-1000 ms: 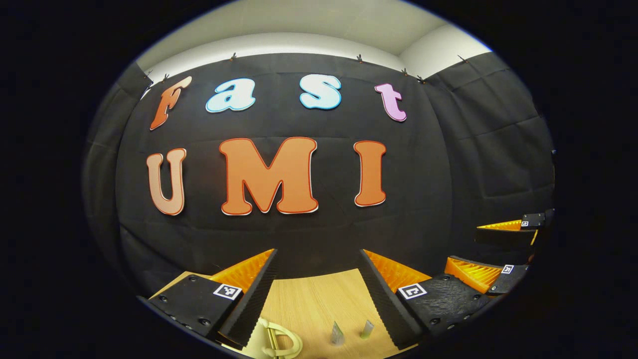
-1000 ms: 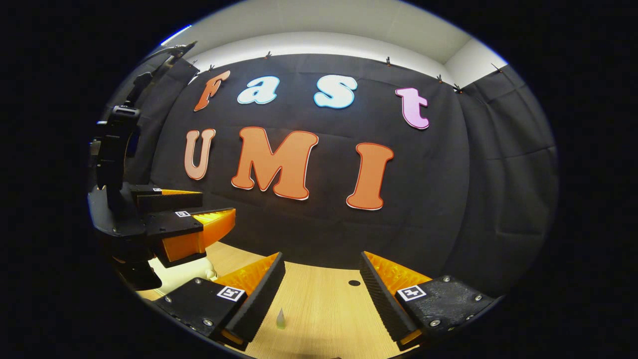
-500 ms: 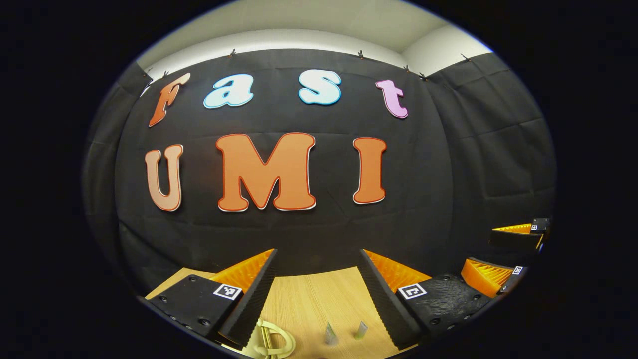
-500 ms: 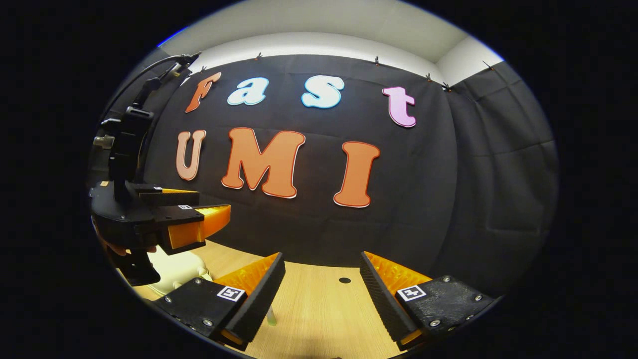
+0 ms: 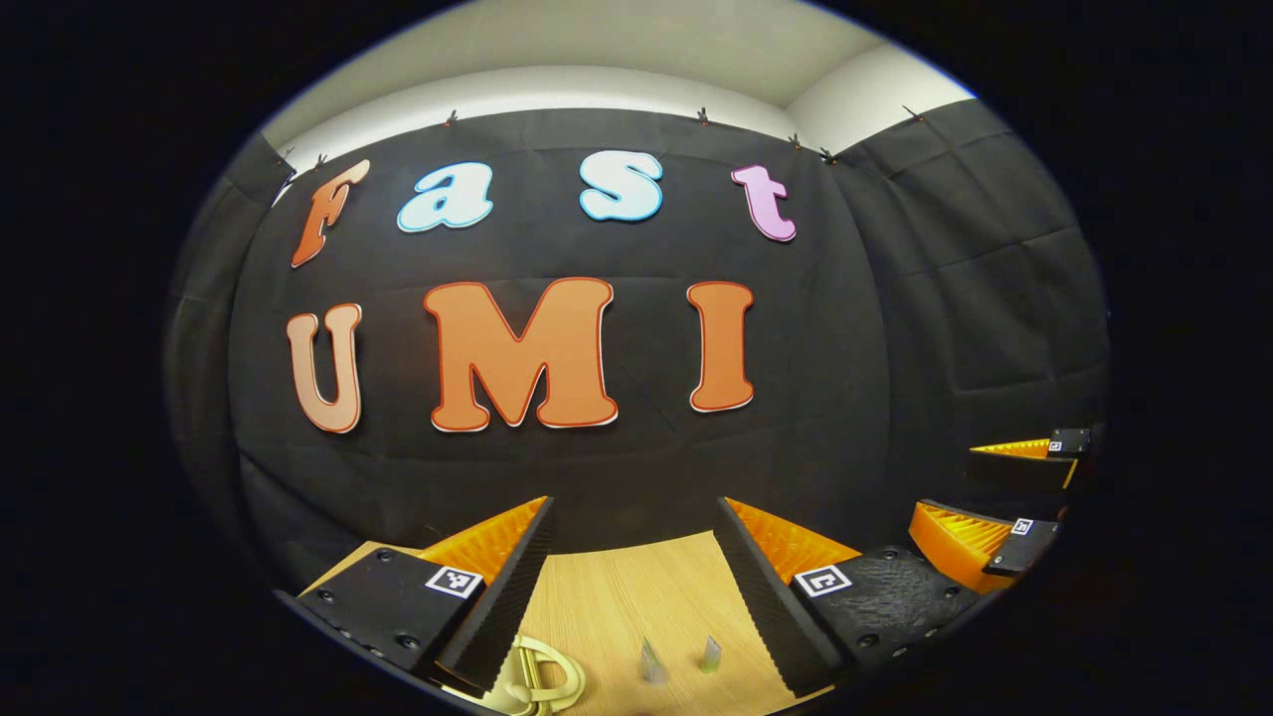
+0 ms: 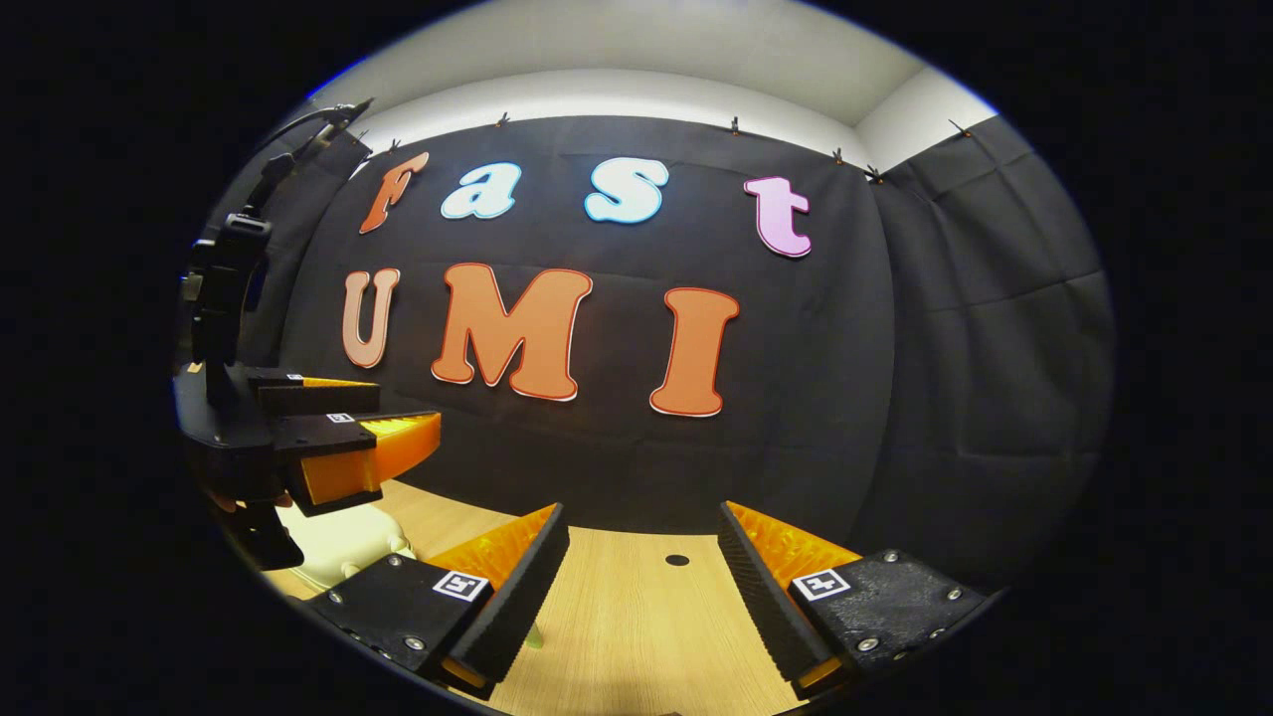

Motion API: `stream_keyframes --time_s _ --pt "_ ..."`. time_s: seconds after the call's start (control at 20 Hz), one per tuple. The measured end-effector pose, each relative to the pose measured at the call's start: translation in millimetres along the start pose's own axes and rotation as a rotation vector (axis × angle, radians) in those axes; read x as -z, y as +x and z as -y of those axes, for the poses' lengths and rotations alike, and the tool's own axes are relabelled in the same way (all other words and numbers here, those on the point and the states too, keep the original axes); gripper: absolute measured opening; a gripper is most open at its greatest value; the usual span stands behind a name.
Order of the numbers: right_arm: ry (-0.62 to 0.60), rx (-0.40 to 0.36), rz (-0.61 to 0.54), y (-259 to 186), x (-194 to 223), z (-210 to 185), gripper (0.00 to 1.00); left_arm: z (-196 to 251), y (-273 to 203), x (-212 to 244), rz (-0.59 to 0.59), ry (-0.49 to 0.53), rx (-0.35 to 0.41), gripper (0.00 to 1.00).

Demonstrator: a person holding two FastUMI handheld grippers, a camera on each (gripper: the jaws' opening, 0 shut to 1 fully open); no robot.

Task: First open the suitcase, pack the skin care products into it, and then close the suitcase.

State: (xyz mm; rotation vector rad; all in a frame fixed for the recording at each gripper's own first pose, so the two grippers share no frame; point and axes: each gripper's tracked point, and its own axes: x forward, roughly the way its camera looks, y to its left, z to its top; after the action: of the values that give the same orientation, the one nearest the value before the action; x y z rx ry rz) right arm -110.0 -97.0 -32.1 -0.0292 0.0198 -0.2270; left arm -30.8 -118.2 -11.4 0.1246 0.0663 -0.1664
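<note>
Both grippers, left (image 5: 634, 542) and right (image 6: 642, 547), hang spread and empty above the table (image 5: 636, 597), cream suitcase (image 6: 343, 542) unopened low left beside two small tubes (image 5: 651, 663); a blind descent risks toppling them or missing the handle (image 5: 542, 681).

Non-task stuff we can see: table, backdrop, room shell.

We've got a light wood-grain table (image 5: 636, 587) running up to the black cloth wall (image 5: 955, 328), which hangs in soft creases and wraps round a corner on the right. In the right gripper view the table (image 6: 636, 617) has a small dark round hole (image 6: 677, 560) near its far edge. We see small clips (image 6: 735, 124) pinning the cloth along its top edge, well apart from each other. Above that, a pale wall band (image 5: 557, 85) and a grey-white ceiling (image 6: 636, 50).
</note>
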Motion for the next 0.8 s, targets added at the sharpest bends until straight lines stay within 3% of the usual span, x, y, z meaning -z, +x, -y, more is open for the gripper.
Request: stream_keyframes --time_s 0.35,0.5,0.8 --pt "-0.005 -0.008 -0.001 -10 -1 -3 0.99 -6 -15 -3 0.011 -0.006 -0.022 0.99" --pt "-0.012 -0.006 0.002 -13 -2 -5 0.95 -9 -21 -3 0.014 -0.005 -0.024 0.99" --pt "-0.013 0.011 0.004 -11 0 -1 0.98 -28 -36 17 -0.002 0.071 -0.031 0.99"
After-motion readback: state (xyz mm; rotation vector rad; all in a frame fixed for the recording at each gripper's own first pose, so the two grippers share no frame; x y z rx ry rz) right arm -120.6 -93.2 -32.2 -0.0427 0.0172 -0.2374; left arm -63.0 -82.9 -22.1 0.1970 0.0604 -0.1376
